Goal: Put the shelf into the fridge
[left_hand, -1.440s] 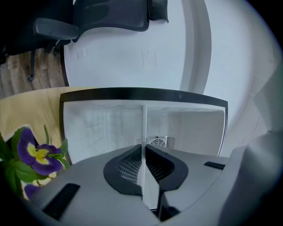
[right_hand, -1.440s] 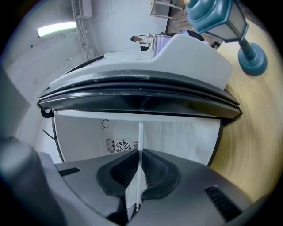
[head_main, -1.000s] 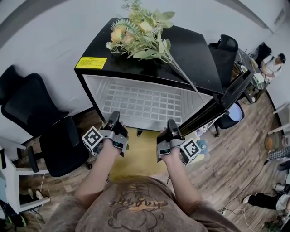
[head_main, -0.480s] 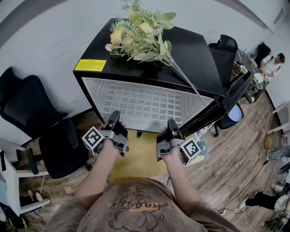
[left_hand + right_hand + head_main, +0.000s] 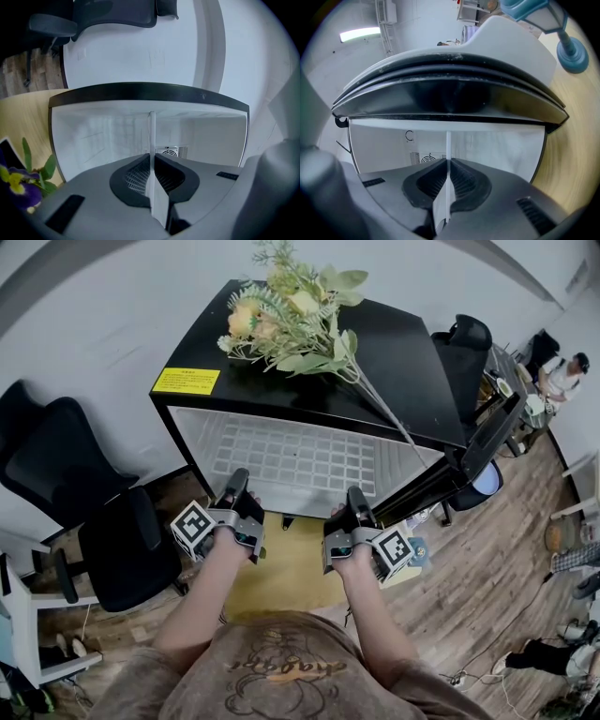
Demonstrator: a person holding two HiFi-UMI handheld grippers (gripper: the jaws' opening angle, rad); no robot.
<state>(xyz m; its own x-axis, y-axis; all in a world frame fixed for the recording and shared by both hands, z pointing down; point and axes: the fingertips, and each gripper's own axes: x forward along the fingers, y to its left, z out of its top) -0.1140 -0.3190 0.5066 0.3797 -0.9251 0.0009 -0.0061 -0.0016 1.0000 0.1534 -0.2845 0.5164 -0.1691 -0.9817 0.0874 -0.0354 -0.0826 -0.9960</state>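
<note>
I reach both forearms straight ahead, side by side, a hand wrapped round each handle. My left gripper (image 5: 234, 487) is clamped on the near edge of the white grid shelf (image 5: 300, 460), left of the middle. My right gripper (image 5: 356, 499) pinches the same edge further right. The shelf lies level, most of it inside the open fridge (image 5: 412, 362). The fridge door (image 5: 487, 432) stands open at the right, and flowers (image 5: 291, 306) lie on top of the fridge.
</note>
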